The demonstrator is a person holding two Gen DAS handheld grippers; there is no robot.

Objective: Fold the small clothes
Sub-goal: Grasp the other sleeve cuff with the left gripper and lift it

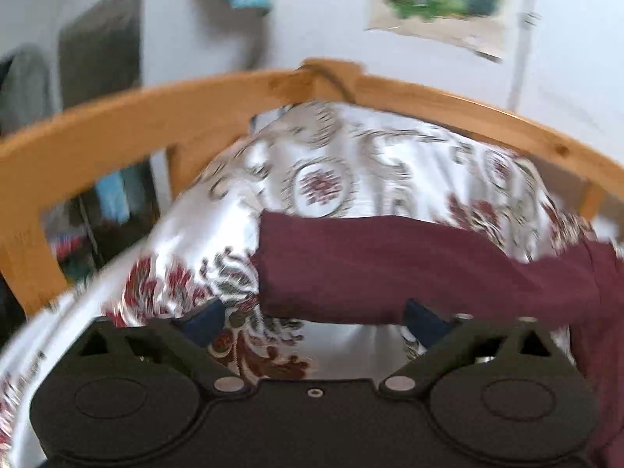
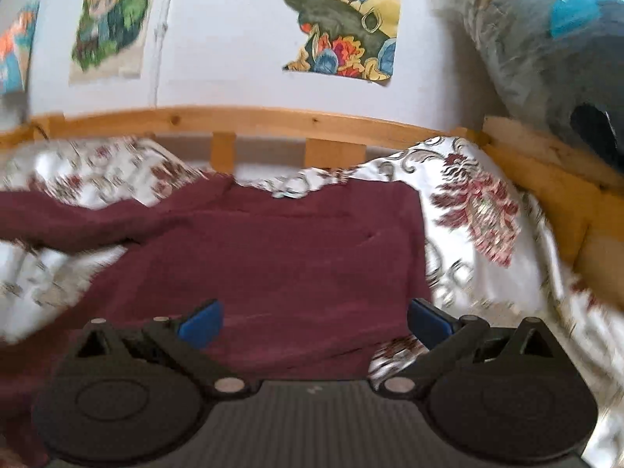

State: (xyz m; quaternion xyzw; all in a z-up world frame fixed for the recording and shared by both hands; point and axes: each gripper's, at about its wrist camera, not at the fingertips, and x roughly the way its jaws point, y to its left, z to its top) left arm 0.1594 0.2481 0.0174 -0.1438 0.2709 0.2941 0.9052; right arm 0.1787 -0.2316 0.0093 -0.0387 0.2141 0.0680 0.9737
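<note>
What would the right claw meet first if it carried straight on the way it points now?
Most likely the maroon garment, spread on the floral bedcover right ahead of the open right claw. Blur leaves the depth uncertain.

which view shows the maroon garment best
The right wrist view: the maroon garment spreads across the patterned bedspread, most of its body visible. The left wrist view shows only one long strip of it.

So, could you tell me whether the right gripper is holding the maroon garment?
No, the right gripper stands open above the maroon garment, pinching nothing.
</note>
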